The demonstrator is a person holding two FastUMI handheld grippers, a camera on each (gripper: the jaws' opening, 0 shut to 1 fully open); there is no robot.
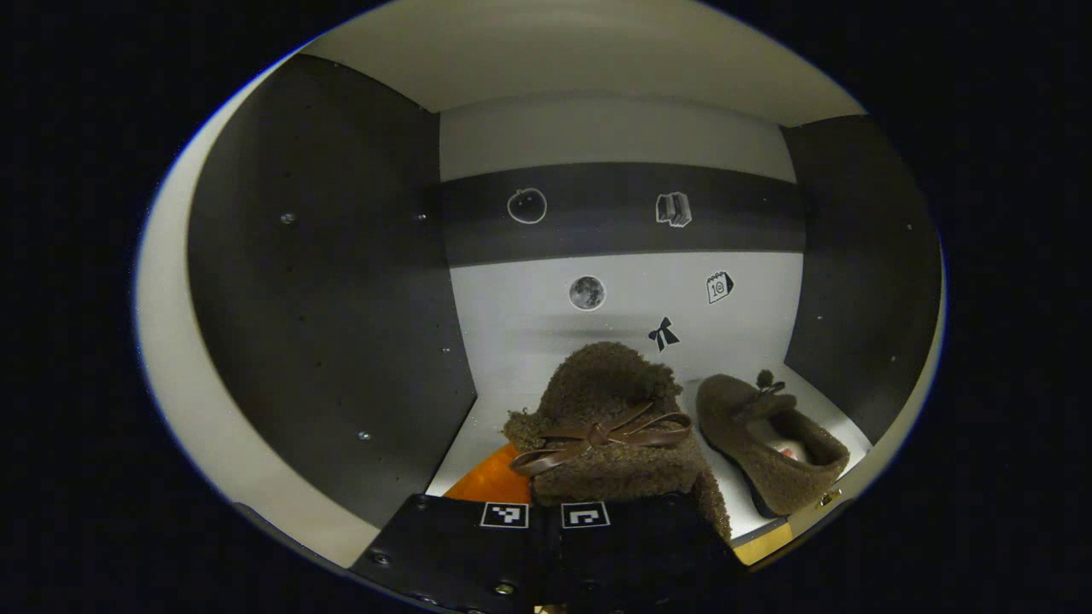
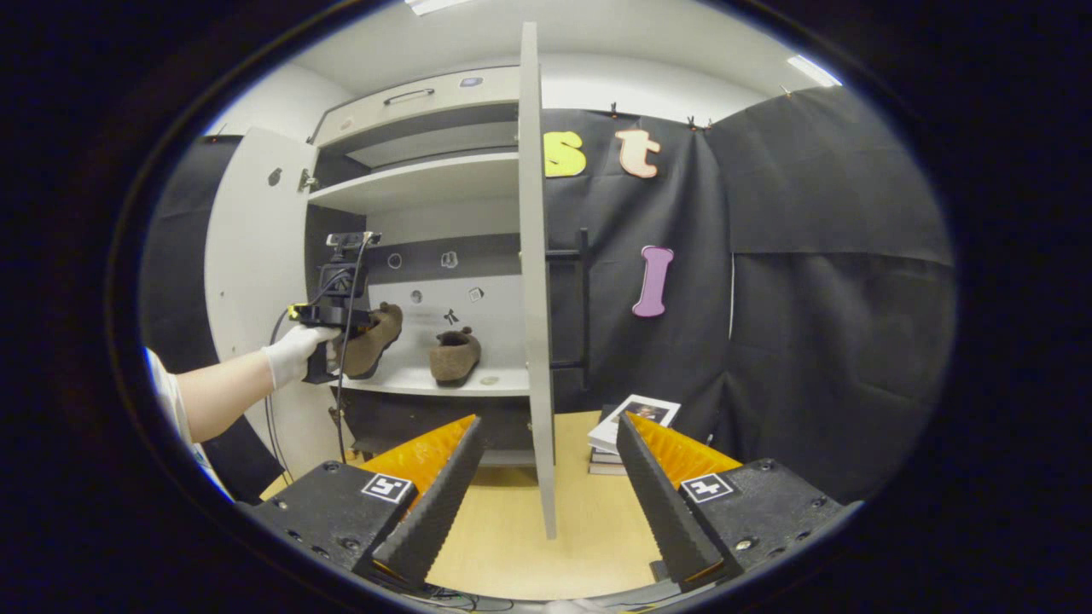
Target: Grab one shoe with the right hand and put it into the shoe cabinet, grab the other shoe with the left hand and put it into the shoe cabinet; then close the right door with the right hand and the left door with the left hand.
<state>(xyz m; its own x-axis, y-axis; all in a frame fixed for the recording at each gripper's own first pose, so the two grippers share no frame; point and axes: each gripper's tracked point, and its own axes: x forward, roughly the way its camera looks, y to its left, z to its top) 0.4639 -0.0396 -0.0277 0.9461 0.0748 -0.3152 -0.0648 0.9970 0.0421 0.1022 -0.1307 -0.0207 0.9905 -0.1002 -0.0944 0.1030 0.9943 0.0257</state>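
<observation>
Seen from the left gripper view, the left gripper [image 1: 589, 503] reaches into the open white shoe cabinet [image 1: 614, 136] and grips a fuzzy brown slipper-style shoe with a brown leather bow [image 1: 610, 426] by its heel end. The fingers are closed tight around the fleece and are mostly hidden by it. The shoe's toe points toward the back wall, which carries small black-and-white stickers [image 1: 587, 292]. A second, matching fuzzy brown shoe [image 1: 772, 435] sits on the white shelf [image 1: 529, 358] just to the right, apart from the held one, its opening facing the camera.

In the right gripper view, the right gripper [image 2: 546, 477] hangs outside the cabinet with its jaws spread wide and nothing between them. Directly ahead stands the edge of the open right white cabinet door [image 2: 533, 281]. Further off, a white-gloved hand [image 2: 294, 354] holds the left gripper at the shelf with the first shoe raised and tilted, toe up. The second shoe rests flat on the shelf nearby. The left white door [image 2: 252, 281] stands open too. A small stack of books [image 2: 627, 431] lies on the pale wooden floor [image 2: 546, 546] beside the cabinet.
</observation>
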